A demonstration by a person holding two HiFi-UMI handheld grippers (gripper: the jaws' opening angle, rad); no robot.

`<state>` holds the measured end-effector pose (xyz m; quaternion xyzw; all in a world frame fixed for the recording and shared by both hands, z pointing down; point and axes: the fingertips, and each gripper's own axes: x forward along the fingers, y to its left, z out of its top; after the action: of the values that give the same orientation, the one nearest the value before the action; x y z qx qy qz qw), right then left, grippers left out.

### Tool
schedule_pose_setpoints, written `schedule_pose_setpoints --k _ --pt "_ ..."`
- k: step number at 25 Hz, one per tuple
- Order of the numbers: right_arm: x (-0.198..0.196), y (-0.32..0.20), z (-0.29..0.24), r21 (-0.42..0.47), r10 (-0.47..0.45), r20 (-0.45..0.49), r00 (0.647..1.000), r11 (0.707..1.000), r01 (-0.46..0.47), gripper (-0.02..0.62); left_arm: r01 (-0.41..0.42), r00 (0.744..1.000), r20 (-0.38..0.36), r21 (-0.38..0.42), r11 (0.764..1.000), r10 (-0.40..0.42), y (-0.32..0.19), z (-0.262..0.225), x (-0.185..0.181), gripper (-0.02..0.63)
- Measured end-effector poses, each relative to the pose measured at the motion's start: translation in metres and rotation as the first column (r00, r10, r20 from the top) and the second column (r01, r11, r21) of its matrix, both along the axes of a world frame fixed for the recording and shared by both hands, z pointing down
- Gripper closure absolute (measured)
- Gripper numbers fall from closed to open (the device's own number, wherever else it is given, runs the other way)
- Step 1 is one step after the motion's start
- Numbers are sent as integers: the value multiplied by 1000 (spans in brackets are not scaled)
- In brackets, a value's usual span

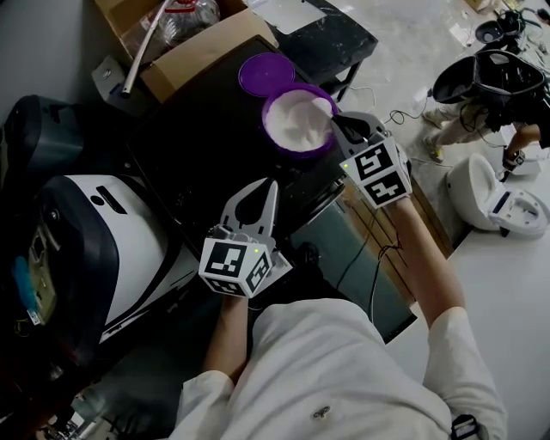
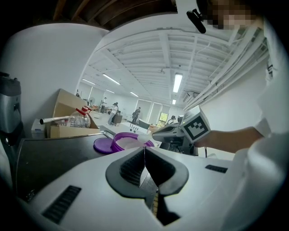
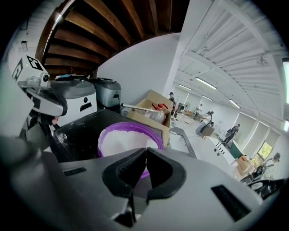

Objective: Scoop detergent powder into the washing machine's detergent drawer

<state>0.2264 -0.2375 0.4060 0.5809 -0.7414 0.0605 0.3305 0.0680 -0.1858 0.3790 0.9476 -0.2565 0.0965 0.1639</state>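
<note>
Two grippers were in play. The right gripper (image 3: pixel 146 150) had its jaws pressed together on the one scoop (image 2: pixel 143 137), a small white one. Its bowl reached over the near rim of the one purple tub (image 3: pixel 130 126). The tub was open and nearly full of white powder (image 3: pixel 121 142). From the head view, the scoop's bowl lay at the right edge of the powder, touching or just above it; which one could not be told.

The left gripper (image 2: pixel 144 150) had its jaws fully together with nothing between them. It hovered over the dark top (image 1: pixel 206 146), nearer the person and well apart from the tub.

One purple lid (image 1: pixel 265 72) lay flat on that top, just beside the tub on its far side. Beyond it stood one cardboard box (image 1: pixel 202 47), with one clear plastic bottle (image 1: pixel 185 17) lying inside.
</note>
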Motion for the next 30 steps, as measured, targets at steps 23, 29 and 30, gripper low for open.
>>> schedule_pose_setpoints --k 23,29,30 --pt "-1 3 21 -224 -67 -79 995 974 47 584 -25 999 -20 -6 1000 24 -10 2 8 586" --pt "-2 6 25 -276 -66 -54 996 960 49 584 -18 999 -28 -10 1000 17 -14 2 10 586" --pt "-2 6 26 -287 -65 -48 997 957 49 585 -17 999 -29 -11 1000 16 -14 2 10 586"
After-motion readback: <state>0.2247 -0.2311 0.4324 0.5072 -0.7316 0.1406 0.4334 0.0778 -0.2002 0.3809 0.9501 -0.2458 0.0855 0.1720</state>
